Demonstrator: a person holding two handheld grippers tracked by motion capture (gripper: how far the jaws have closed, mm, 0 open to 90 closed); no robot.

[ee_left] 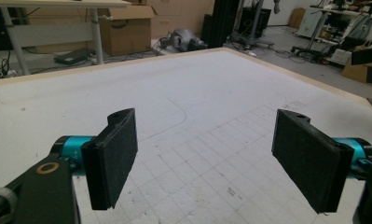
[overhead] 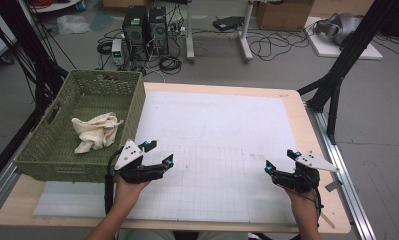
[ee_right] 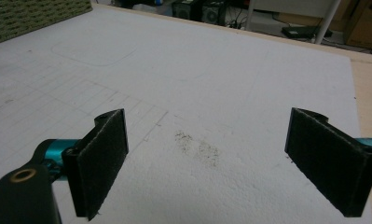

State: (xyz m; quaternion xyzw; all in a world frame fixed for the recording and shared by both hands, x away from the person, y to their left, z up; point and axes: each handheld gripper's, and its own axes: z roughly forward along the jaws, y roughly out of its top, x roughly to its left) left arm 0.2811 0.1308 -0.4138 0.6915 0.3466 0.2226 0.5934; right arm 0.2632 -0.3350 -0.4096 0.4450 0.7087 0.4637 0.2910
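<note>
White gridded mat (overhead: pixel 222 150) on table (overhead: pixel 317 165)

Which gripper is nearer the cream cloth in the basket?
Left. The left gripper hovers beside the green basket holding the cream cloth; the right gripper is across the mat.

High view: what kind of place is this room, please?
Most likely a lab or workshop set up for recording. Computer towers stand on the floor among loose cables, cardboard boxes sit at the back, and the table bears a white gridded mat.
</note>
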